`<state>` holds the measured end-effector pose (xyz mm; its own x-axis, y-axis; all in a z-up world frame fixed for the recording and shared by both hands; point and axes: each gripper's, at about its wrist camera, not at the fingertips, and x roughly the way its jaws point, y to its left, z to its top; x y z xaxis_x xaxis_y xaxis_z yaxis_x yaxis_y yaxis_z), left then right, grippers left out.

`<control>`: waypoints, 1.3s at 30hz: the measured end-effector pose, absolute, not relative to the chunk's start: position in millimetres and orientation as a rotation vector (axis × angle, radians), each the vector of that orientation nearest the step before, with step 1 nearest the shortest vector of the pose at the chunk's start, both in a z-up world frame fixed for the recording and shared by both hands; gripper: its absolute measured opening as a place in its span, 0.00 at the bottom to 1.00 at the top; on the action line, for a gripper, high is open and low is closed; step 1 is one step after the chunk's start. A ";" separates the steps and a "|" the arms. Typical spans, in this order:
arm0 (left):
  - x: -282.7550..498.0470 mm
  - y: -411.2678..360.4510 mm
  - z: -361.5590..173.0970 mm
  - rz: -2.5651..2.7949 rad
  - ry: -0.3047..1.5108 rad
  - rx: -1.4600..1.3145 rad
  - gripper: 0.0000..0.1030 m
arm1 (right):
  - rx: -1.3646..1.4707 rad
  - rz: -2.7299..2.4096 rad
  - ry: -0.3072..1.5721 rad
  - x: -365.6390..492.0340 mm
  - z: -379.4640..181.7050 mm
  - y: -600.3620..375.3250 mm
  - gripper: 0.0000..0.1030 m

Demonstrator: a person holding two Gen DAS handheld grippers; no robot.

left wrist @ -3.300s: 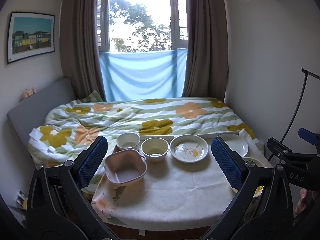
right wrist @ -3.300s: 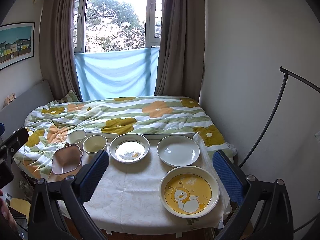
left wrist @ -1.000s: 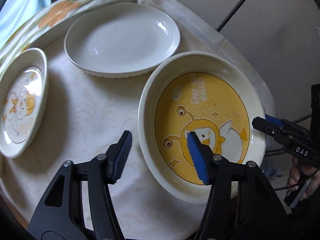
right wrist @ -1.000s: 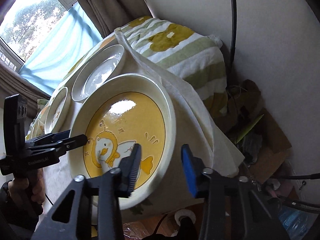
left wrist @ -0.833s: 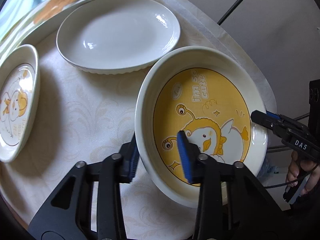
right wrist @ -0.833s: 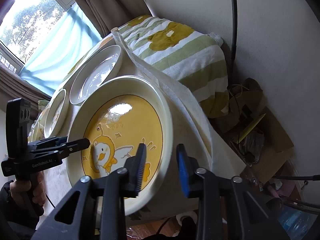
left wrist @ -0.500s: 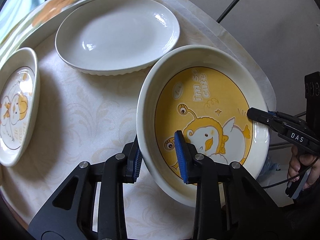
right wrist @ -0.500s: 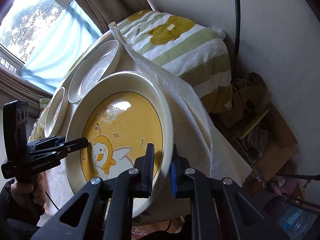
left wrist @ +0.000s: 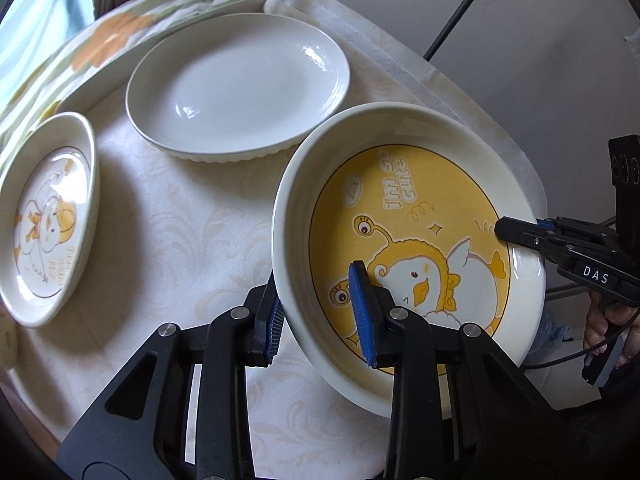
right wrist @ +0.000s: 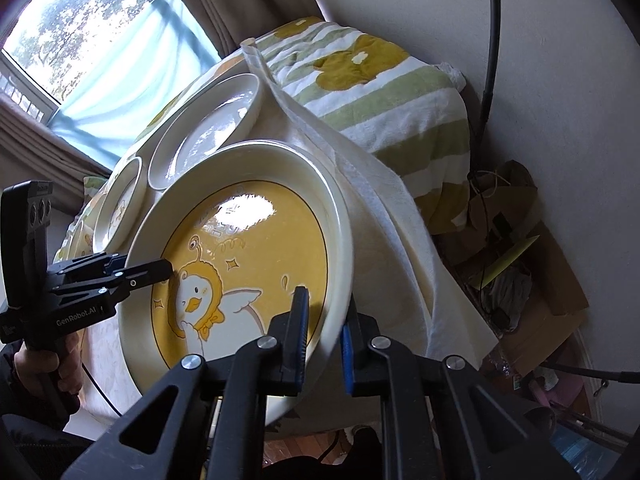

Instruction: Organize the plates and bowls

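Observation:
A big cream plate with a yellow duck picture [left wrist: 416,216] is held by both grippers, tilted and lifted off the tablecloth. My left gripper [left wrist: 320,320] is shut on its near left rim. My right gripper [right wrist: 323,344] is shut on its opposite rim, and the plate [right wrist: 248,248] fills that view. The right gripper also shows in the left wrist view [left wrist: 520,236], and the left gripper in the right wrist view [right wrist: 148,270]. A plain white plate [left wrist: 240,84] lies behind it. A smaller duck plate [left wrist: 48,216] lies to the left.
The table has a cream patterned cloth [left wrist: 180,248]. A flowered quilt [right wrist: 380,80] on a bed lies behind the table. A wall and a black stand pole [right wrist: 490,60] are on the right. Cardboard and clutter [right wrist: 520,248] lie on the floor below.
Both grippers closed onto the rim of the yellow duck plate from opposite sides. The plate has since risen and tilted off the cloth.

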<state>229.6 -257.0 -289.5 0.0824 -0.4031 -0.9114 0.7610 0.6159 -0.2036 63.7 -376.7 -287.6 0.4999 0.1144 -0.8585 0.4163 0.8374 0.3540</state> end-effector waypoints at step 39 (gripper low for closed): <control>179.1 83.7 -294.0 -0.251 1.192 -0.060 0.27 | 0.163 0.456 1.189 182.5 -297.7 -111.0 0.13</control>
